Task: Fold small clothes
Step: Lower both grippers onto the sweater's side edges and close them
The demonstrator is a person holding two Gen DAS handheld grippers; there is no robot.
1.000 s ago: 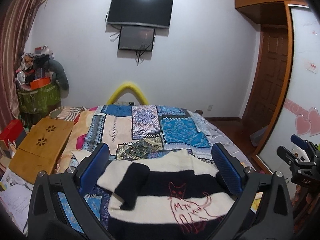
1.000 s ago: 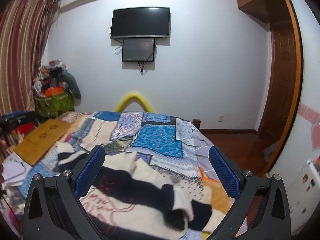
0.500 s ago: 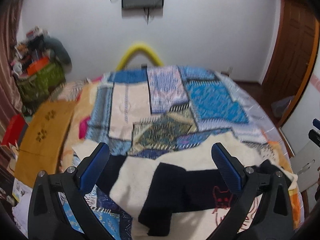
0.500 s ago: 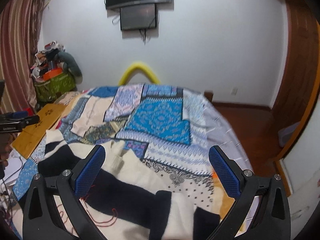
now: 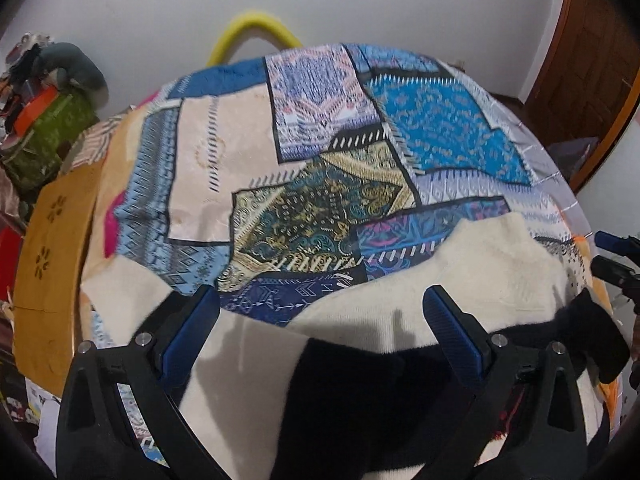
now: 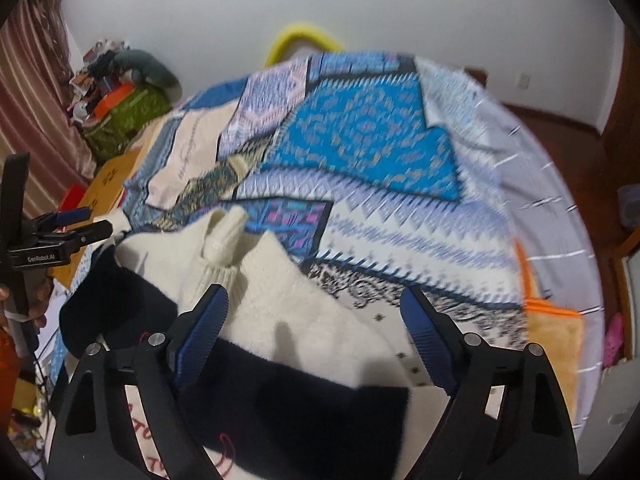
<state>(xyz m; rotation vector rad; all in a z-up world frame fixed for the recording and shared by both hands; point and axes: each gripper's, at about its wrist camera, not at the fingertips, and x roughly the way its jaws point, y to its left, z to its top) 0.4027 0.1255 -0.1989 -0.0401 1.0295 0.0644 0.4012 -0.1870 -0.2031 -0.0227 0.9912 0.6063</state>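
Item: cream-and-black sweater (image 5: 460,280), spread on the near end of the patchwork quilt (image 5: 320,140), one sleeve crossed over its body, otherwise unfolded. My left gripper (image 5: 320,336) and right gripper (image 6: 314,332): jaws apart, empty, above sweater. Folding, I judge, barely begun.

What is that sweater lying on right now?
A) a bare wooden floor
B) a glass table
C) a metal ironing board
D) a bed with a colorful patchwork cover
D: the cream-and-black sweater lies spread on the blue, teal and cream patchwork cover of the bed, below both open grippers, left and right.
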